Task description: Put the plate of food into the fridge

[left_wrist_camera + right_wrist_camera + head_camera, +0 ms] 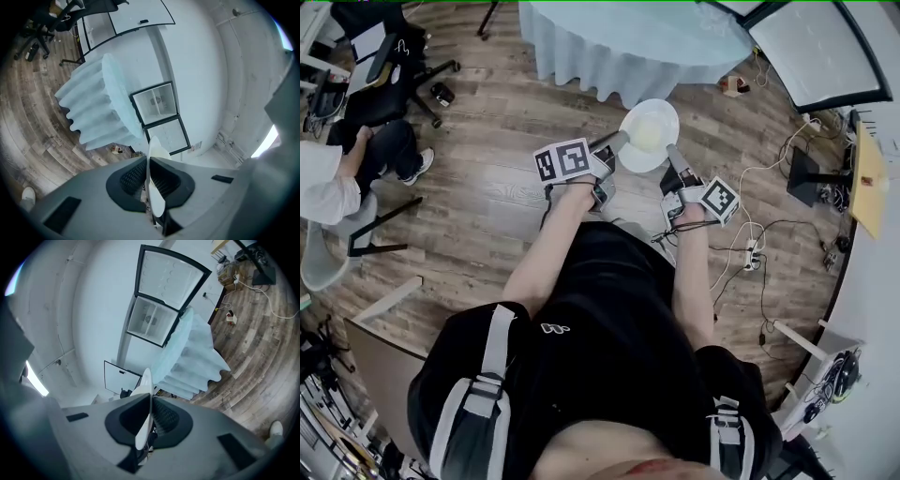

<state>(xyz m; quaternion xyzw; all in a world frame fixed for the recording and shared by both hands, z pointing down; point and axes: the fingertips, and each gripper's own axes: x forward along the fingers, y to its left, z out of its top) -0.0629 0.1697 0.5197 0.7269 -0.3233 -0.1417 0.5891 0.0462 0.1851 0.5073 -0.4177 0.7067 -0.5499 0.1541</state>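
Note:
I hold a white plate (649,134) with pale yellow food level above the wooden floor, one gripper on each side. My left gripper (622,141) is shut on its left rim, my right gripper (671,152) on its right rim. In the left gripper view the plate (155,157) shows edge-on between the dark pads (133,180) of that gripper (149,182). The right gripper view shows the plate (145,380) the same way in the right gripper (149,420). The fridge (159,112) stands against the white wall with its door (169,275) swung open.
A round table with a pale blue cloth (628,42) stands just beyond the plate, between me and the fridge (152,319). A seated person (342,173) and an office chair (389,66) are at the left. Cables and a power strip (752,255) lie on the floor at the right.

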